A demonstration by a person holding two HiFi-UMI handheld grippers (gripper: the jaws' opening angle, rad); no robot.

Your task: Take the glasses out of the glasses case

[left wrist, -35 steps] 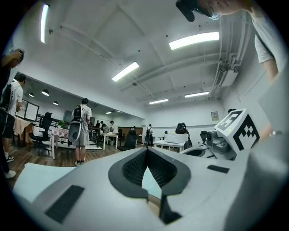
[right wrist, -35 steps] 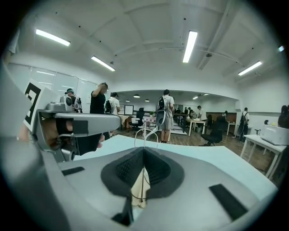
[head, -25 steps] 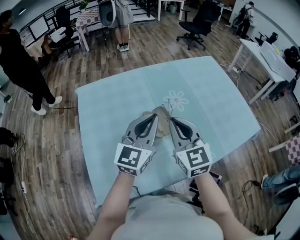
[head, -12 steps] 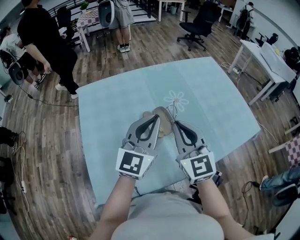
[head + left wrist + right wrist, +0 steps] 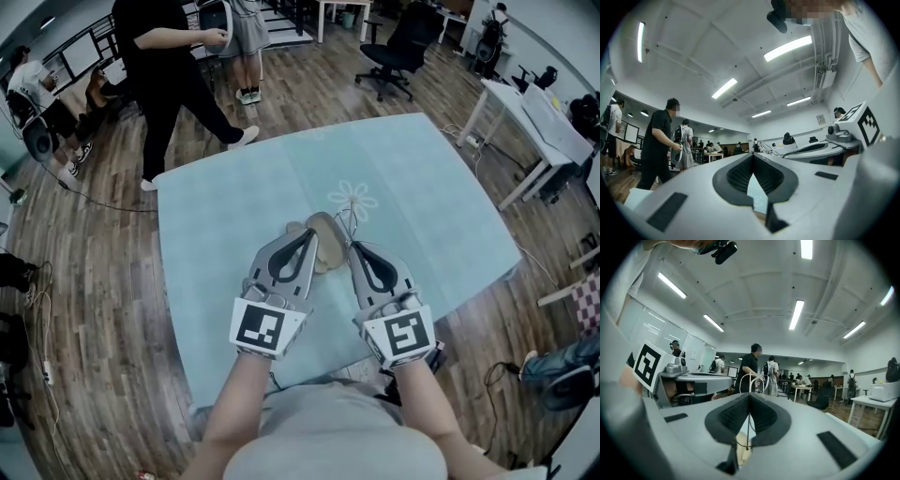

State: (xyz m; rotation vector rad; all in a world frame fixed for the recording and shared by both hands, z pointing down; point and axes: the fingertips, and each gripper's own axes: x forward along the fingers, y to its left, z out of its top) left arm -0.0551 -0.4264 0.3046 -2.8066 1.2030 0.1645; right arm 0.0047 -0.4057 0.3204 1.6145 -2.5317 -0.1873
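A beige glasses case lies on the light blue tablecloth, between my two grippers. My left gripper is shut with its tips at the case's left edge; in the left gripper view a bit of beige case shows under the jaws. My right gripper is shut on the thin wire glasses, which stick out beyond its tips. In the right gripper view a thin wire runs down between the shut jaws and the frame's loops rise above them, with the case beneath.
A person in black walks past the table's far left corner, and others stand behind. An office chair stands at the back and white desks at the right. The table's near edge is close under my arms.
The person in black has walked from the far left toward the table's back corner. Both grippers have stayed almost in place, the right one shifting slightly right with the glasses.
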